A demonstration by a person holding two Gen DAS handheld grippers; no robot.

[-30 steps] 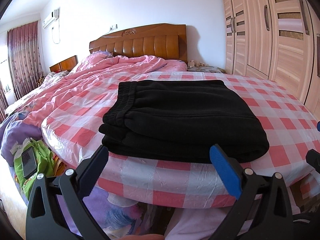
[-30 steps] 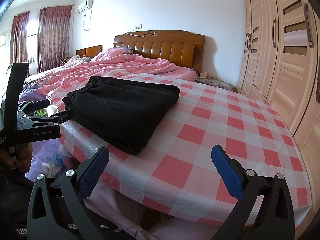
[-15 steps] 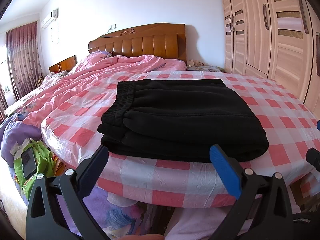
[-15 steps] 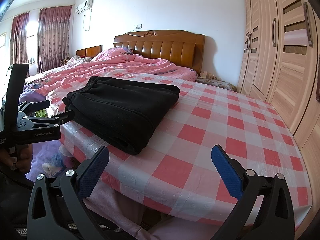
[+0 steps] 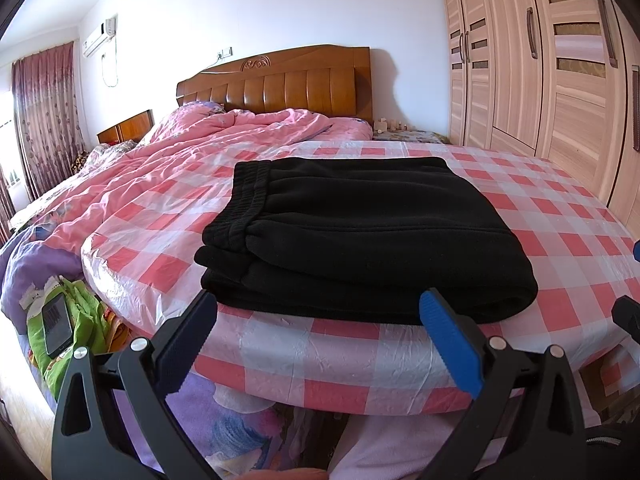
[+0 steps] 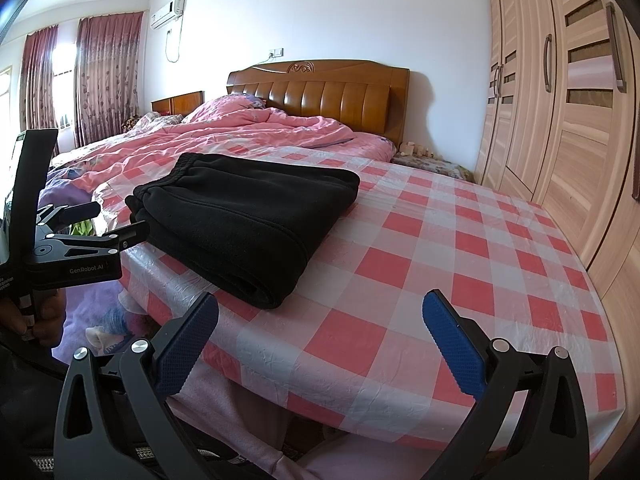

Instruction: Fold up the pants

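While both tools hung back off the near edge of the bed, the left gripper (image 5: 316,320) stood released, its jaws spread wide with nothing between them, and the right gripper (image 6: 320,320) was equally slack and empty. Compared with a second earlier almost nothing had shifted: each had only drifted a touch, and neither had reached for the cloth. To me that stillness suggested the folding was finished and the person was simply backing away, though I could not be sure no further tidy-up was meant.

Just beyond the left tool's blue pads, the black pants (image 5: 360,232) lay as a thick, squared stack on the pink checked sheet (image 5: 560,240), close to the near edge and toward the near left corner. The elastic waistband (image 5: 246,196) faced the left edge, with the layered folds showing along the near side and the rounded fold toward the right. From the right wrist view the same bundle (image 6: 248,212) sat well to the left of that tool, with open sheet (image 6: 460,260) in front of it.

Farther up, a crumpled pink quilt (image 5: 208,148) ran to the wooden headboard (image 5: 280,84), and a wardrobe (image 5: 560,80) lined the right wall. No bin, basket or other container showed in either view, so nothing was held in one.
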